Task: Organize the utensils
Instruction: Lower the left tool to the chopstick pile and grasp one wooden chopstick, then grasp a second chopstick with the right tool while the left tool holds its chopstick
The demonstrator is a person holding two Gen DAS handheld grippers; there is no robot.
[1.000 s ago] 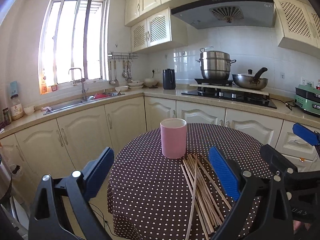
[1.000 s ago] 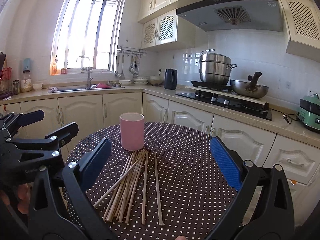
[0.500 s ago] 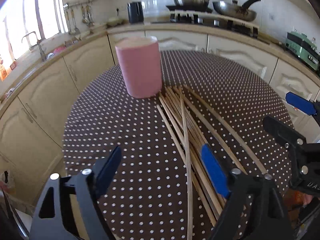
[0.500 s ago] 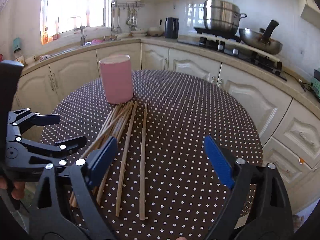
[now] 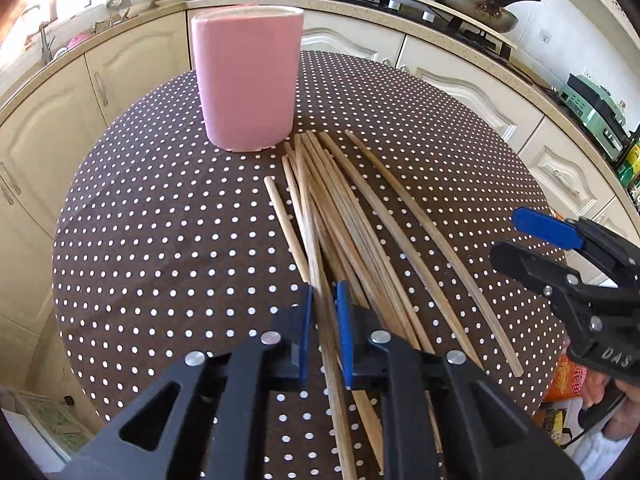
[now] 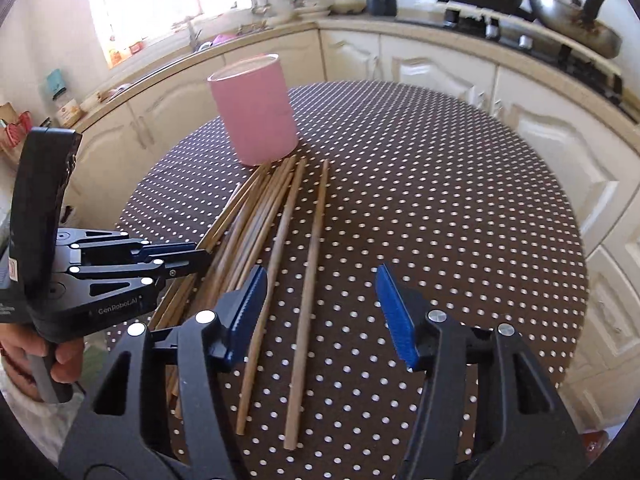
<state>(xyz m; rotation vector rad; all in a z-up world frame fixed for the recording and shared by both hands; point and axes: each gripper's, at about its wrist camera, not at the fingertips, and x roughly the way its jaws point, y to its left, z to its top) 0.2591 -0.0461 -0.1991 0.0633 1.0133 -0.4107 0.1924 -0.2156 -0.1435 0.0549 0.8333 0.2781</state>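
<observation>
**Both grippers closing in on the chopstick pile**

Left wrist view: the left gripper (image 5: 323,312) has its jaws closing, nearly together, around one chopstick (image 5: 310,216) that lies across the top of the chopsticks (image 5: 360,216) fanned on the dotted tablecloth (image 5: 160,240). The pink holder (image 5: 247,76) stands upright just beyond the pile's far tips. To do this well, I would squeeze only the top stick, lift it clear before swinging, and tip it upright over the holder's mouth — dragging it would likely scatter its neighbours. Whether the pads already press the stick is hard to say; the near ends vanish under the gripper body.

Right wrist view: the right gripper (image 6: 320,308) is about half open and closing, hovering over the two outermost chopsticks, which lie between the jaws; the pads do not touch them. Better to settle on one stick than pinch two. The left gripper (image 6: 192,258) hides part of the pile — and the holder's inside is not visible.
</observation>
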